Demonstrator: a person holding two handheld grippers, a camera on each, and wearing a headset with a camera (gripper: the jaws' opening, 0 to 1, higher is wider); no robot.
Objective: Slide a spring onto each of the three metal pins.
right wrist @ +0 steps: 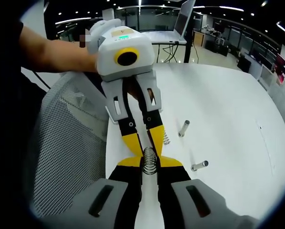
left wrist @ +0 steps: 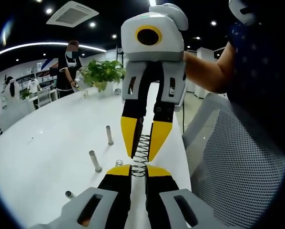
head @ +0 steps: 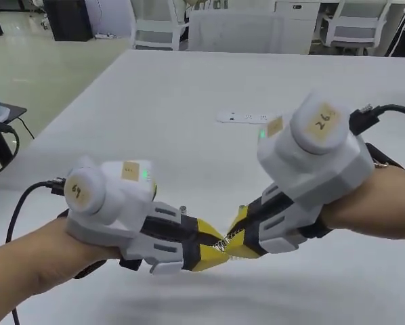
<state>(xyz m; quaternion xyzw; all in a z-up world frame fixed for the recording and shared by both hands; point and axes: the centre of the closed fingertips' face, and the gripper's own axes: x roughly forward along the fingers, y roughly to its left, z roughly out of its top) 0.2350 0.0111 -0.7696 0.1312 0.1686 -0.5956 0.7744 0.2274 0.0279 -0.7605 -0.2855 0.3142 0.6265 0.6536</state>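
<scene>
Now, low in the head view, left tongs (head: 211,242) and right tongs (head: 232,240) both clamp one spring (head: 221,244); left gripper view, pins (left wrist: 95,161) stand lower left; right gripper view, spring centred; best to free one end, then align its bore.

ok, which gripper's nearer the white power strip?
Right. The right gripper is nearside of the power strip, slightly right; the left gripper is farther, off to its left.

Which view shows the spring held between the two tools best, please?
The left gripper view: the spring lies lengthwise, coils clear, gripped by the left tool and right tool. The right gripper view shows it nearly end-on; the head view shows a small sliver between yellow tips.
</scene>
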